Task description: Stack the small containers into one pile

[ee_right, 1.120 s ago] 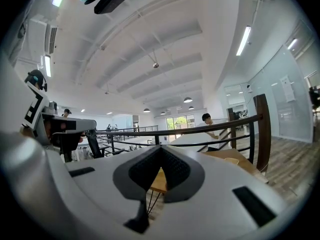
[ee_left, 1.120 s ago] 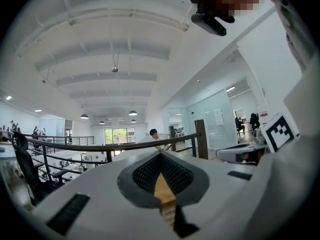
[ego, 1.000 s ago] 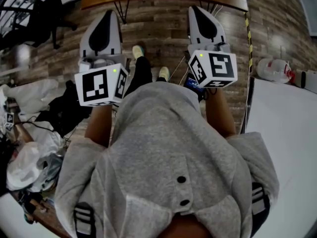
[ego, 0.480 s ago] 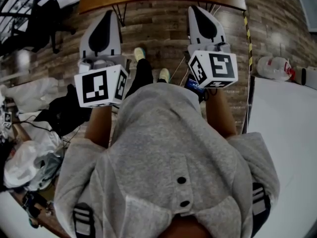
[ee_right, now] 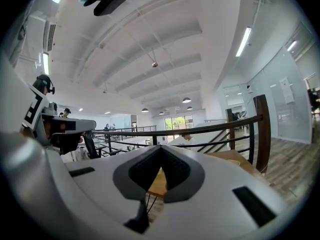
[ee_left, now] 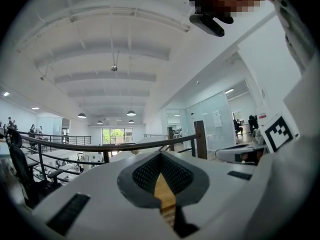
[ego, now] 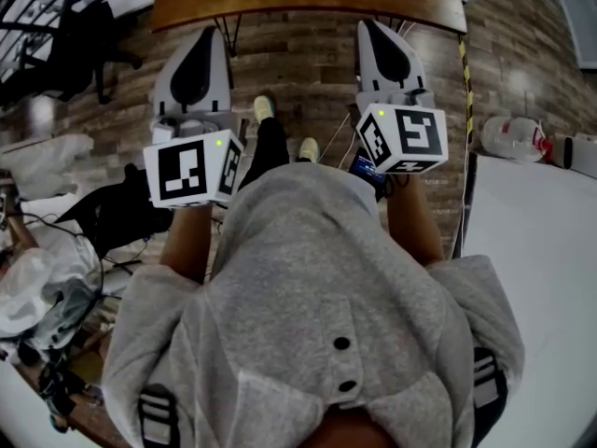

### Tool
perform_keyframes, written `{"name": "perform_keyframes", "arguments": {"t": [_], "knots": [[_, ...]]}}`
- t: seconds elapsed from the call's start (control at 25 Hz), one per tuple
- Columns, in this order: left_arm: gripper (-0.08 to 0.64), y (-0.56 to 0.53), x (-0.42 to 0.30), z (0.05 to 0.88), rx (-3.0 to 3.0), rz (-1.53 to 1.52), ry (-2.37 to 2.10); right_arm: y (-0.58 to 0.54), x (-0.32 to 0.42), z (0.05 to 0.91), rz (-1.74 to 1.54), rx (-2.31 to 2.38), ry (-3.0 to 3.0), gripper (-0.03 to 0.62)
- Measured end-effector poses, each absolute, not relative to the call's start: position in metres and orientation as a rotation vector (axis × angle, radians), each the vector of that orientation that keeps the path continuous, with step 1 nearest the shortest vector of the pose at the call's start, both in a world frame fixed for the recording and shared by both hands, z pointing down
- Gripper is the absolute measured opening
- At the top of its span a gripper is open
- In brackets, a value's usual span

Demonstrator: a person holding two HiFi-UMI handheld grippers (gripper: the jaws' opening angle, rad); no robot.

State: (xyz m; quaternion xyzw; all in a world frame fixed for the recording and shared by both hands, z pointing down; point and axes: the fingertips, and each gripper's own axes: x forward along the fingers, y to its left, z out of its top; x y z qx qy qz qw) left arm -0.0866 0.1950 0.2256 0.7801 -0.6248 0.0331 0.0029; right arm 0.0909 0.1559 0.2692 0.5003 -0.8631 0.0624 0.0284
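Left tool, right tool level; jaws together

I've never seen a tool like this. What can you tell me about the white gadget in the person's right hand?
The right gripper is a white, plastic-looking shell that tapers to two jaws lined with dark textured pads. The jaws are closed together with nothing between them. At its rear sits a cube printed with black-and-white square markers, with a small green light on top. It is held about level above the wood-plank floor, pointing toward the edge of a wooden table without touching it.
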Motion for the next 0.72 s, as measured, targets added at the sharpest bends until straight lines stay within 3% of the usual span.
{"name": "perform_keyframes", "arguments": {"t": [0.72], "knots": [[0.012, 0.164, -0.1, 0.255, 2.407, 0.105, -1.971, 0.116, 0.077, 0.289, 0.187, 1.496, -2.668, 0.011]]}}
